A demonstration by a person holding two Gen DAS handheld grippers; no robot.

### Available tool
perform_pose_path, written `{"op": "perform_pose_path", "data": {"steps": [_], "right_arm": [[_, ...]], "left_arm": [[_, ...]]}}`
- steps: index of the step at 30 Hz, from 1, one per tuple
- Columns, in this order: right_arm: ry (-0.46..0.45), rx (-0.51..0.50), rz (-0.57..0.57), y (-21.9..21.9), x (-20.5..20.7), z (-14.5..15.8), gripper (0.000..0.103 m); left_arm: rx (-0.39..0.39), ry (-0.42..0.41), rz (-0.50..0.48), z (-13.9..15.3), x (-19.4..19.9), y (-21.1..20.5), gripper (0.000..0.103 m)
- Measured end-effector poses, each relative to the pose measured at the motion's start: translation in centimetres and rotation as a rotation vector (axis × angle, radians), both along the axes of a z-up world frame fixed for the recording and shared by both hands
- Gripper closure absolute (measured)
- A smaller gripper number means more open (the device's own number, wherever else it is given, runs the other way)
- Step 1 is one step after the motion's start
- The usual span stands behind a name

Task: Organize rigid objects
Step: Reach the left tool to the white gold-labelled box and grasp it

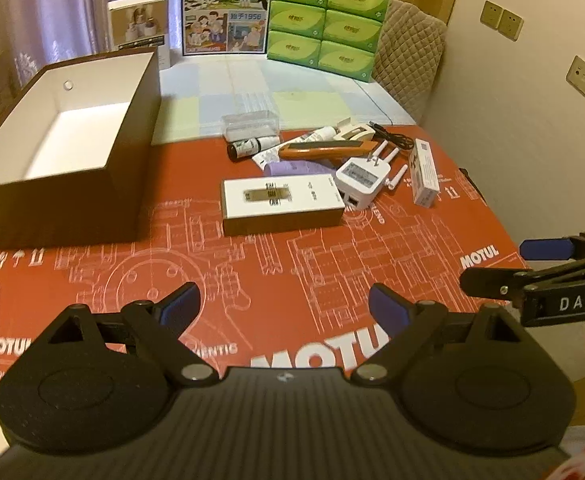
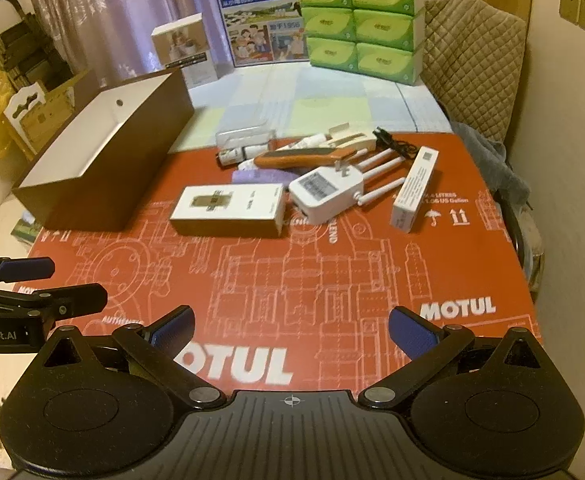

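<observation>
Red mat [image 1: 252,280]: white box [image 1: 282,204] beyond hand-held gripper [image 1: 284,308].

Left gripper [image 1: 284,304], right gripper [image 2: 291,330]: black bodies, blue-padded jaws, silver pivot screws, white lettering.

Left gripper [image 1: 284,304] spread wide above red mat [image 1: 252,264]; brown box [image 1: 68,196] beside white box [image 1: 282,204].

Left gripper [image 1: 284,306] is hovering level, jaws spread wide, gripping nothing. Right gripper [image 2: 291,330] is hovering alongside, likewise spread and unloaded.
</observation>
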State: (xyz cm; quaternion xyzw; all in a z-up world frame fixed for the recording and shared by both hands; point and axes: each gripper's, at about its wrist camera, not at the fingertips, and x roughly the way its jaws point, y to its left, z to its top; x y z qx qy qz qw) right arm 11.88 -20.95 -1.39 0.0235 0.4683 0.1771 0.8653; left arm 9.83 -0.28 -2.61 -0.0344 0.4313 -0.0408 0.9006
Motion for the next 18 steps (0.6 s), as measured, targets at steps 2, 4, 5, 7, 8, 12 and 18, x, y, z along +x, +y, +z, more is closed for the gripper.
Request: {"op": "perform_pose_path", "data": {"steps": [2, 4, 5, 7, 8, 12, 18], "right_arm": [[-0.007, 0.003, -0.006, -0.4, 0.7, -0.3, 0.002], [-0.011, 0.006, -0.014, -0.7, 1.4, -0.6, 0.002], [-0.012, 0.008, -0.018, -0.9, 1.9, -0.8, 0.002], [-0.014, 0.007, -0.022, -1.3, 2.8, -1.3, 0.002], [-0.013, 0.005, -0.024, -1.5, 3.2, -1.5, 0.002], [0.011, 0.001, -0.037, -2.2, 5.0, -2.5, 0.004], [0.054, -0.013, -0.065, -3.6, 7.4, -3.8, 0.004]], "left_arm": [[0.011, -0.008, -0.01, -0.6, 1.1, 0.0, 0.014], [0.016, -0.019, -0.026, -1.3, 2.2, 0.1, 0.015], [0.02, -0.021, -0.033, -1.7, 2.8, 0.1, 0.015], [0.022, -0.032, -0.05, -2.6, 4.1, 0.3, 0.016], [0.025, -0.03, -0.055, -3.1, 4.8, 0.4, 0.017], [0.038, -0.026, -0.089, -5.0, 7.7, 0.8, 0.019], [0.047, -0.01, -0.09, -7.6, 11.6, 1.8, 0.02]]}}
